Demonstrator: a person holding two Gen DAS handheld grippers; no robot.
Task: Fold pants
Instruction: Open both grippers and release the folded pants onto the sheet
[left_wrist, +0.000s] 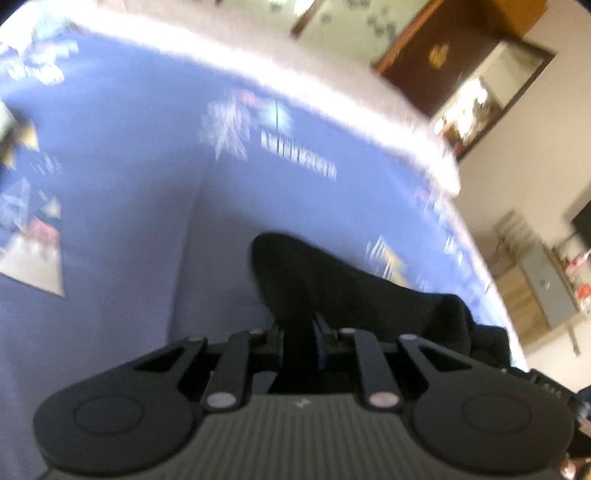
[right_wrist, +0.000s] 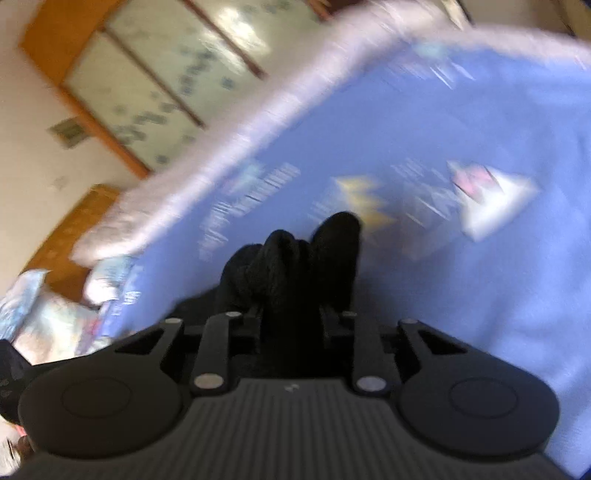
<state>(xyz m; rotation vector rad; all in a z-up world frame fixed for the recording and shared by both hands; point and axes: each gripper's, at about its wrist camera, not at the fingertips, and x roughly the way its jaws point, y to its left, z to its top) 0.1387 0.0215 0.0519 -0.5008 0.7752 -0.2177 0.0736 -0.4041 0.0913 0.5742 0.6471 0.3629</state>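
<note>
Blue patterned bed sheet (left_wrist: 129, 177) fills both blurred views; the black pants (left_wrist: 332, 280) hang bunched just above it. Left tool (left_wrist: 298, 338) and right tool (right_wrist: 291, 325) are each clamped on a wad of pants. Risk: uneven bunches slip or fold crooked.

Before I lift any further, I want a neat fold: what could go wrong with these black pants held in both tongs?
1. The left tongs pinch only a thin edge of the black pants, which could slip out.
2. The right tongs hold a bunched wad of the pants, so the fold may come out lumpy.
3. Both views are blurred; a fast swing could drag cloth across the blue bedsheet and crease it.
</note>
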